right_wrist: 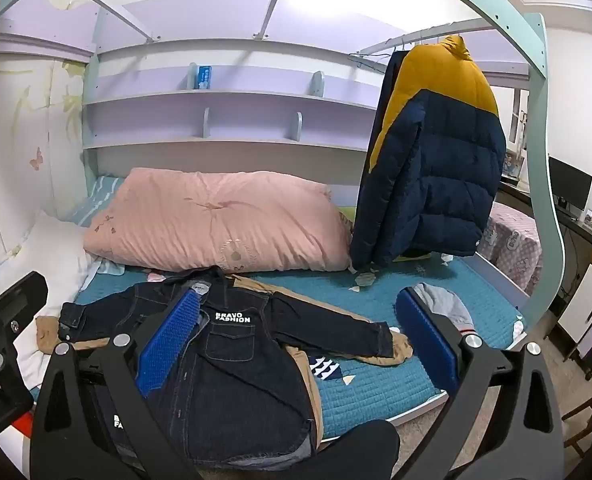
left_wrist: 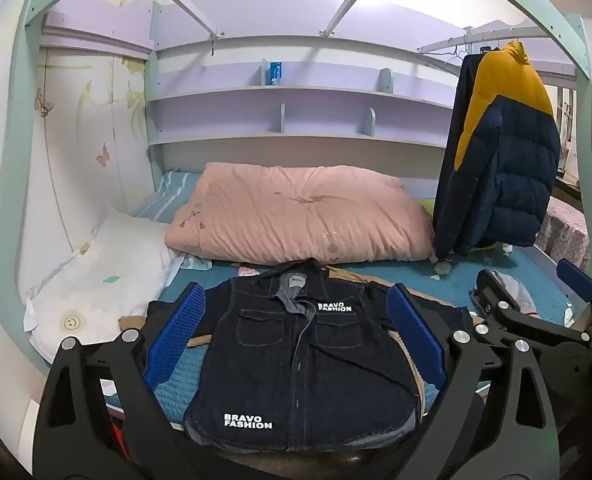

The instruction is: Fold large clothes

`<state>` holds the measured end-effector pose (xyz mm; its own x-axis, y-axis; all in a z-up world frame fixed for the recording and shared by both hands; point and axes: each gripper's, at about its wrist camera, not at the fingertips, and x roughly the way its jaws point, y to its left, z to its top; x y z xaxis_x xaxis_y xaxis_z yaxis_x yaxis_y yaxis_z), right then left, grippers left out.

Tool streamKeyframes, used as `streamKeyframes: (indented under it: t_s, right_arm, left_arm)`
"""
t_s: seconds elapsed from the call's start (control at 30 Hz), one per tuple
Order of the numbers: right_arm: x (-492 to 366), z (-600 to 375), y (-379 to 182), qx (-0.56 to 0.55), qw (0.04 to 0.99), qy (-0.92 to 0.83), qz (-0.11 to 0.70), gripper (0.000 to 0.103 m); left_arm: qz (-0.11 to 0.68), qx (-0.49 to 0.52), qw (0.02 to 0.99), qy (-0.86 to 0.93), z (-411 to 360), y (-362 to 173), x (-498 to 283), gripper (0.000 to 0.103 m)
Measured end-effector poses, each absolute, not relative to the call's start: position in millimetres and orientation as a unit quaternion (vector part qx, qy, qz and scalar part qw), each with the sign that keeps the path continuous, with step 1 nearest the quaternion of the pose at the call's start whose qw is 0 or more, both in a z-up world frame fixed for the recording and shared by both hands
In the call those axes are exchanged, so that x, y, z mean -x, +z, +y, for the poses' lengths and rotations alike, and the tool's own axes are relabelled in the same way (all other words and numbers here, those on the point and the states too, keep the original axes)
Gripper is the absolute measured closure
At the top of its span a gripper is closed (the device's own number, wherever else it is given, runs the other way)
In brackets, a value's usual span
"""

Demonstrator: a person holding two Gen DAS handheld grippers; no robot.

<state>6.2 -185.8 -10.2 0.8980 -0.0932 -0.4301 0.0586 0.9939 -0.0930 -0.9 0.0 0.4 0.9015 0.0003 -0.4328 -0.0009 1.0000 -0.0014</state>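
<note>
A dark denim jacket (left_wrist: 296,364) printed "BRAVO FASHION" lies front up on the teal bed cover, collar away from me, sleeves spread out; it also shows in the right wrist view (right_wrist: 231,364). A tan garment (right_wrist: 380,354) lies under it, showing at its edges. My left gripper (left_wrist: 298,340) is open and empty, its blue pads (left_wrist: 175,336) hovering either side of the jacket's chest. My right gripper (right_wrist: 300,344) is open and empty, above the jacket's right sleeve (right_wrist: 336,330). It shows at the right of the left wrist view (left_wrist: 536,300).
A folded pink quilt (left_wrist: 296,216) lies behind the jacket, a white pillow (left_wrist: 103,276) to the left. A navy and yellow puffer jacket (right_wrist: 432,160) hangs at the right. A grey garment (right_wrist: 444,304) lies on the bed cover (right_wrist: 376,384). Shelves (left_wrist: 296,112) line the back wall.
</note>
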Motion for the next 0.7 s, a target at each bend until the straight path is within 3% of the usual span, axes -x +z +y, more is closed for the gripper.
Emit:
streamKeyframes:
  t_s: [0.7]
  right_arm:
    - [-5.7,-184.5,-15.7,0.037,0.973,-0.033,0.225,0.008]
  left_arm:
    - [0.224,0.001,0.975,0.003,1.2,5.9,1.1,0.010]
